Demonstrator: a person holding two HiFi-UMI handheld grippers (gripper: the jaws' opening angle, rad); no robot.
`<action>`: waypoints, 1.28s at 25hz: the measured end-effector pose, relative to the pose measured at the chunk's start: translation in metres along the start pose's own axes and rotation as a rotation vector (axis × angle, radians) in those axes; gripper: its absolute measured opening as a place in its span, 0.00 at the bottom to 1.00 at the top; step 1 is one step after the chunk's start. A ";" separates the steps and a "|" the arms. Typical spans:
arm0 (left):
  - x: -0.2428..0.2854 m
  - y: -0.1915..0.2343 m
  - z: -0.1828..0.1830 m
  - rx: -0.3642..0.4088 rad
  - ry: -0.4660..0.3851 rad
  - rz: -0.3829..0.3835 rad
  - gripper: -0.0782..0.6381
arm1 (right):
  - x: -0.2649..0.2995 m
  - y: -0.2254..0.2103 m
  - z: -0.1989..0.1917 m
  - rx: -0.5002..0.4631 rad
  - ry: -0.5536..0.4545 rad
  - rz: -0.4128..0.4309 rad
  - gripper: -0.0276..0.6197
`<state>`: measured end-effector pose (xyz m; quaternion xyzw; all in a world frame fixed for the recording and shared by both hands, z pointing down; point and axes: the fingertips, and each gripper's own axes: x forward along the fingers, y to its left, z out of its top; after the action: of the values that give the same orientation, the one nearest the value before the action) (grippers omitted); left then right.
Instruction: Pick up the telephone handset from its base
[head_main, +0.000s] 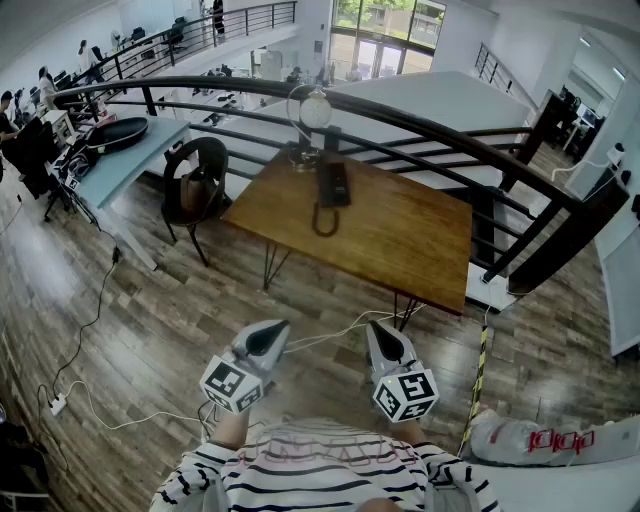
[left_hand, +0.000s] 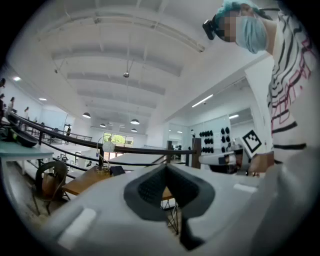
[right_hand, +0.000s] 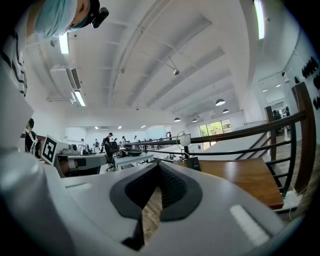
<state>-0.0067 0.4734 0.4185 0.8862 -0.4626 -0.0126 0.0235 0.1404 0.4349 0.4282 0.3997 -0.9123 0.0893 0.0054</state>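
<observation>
Head view: an open mezzanine with a plank floor (head_main: 150, 340) and a curved black railing (head_main: 420, 122). A wooden table (head_main: 400, 235) stands well ahead of both grippers. The telephone (head_main: 333, 184) lies on the table's far side, its long axis running away from the tools. It sits about midway between their lines, so neither looks clearly nearer. The left gripper (head_main: 279, 327) and right gripper (head_main: 376, 327) are closed and empty.

Left gripper view: the jaws are pressed together on nothing, and the telephone (left_hand: 118, 170) is small, ahead and left of the tips.

Right gripper view: the jaws are likewise together and bare, with the telephone (right_hand: 193, 163) ahead-right. At this range the handset and base cannot be told apart.
</observation>
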 end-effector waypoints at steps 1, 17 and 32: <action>0.002 -0.002 -0.001 -0.002 0.000 0.006 0.11 | -0.002 -0.003 -0.001 0.001 0.002 0.002 0.04; 0.048 -0.018 -0.025 -0.026 0.009 0.052 0.33 | -0.002 -0.050 -0.017 -0.031 0.013 0.065 0.19; 0.099 0.089 -0.021 -0.052 -0.010 0.012 0.38 | 0.112 -0.074 -0.003 -0.011 0.003 0.014 0.38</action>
<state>-0.0221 0.3424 0.4441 0.8824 -0.4676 -0.0289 0.0440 0.1180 0.3050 0.4514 0.3929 -0.9156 0.0847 0.0084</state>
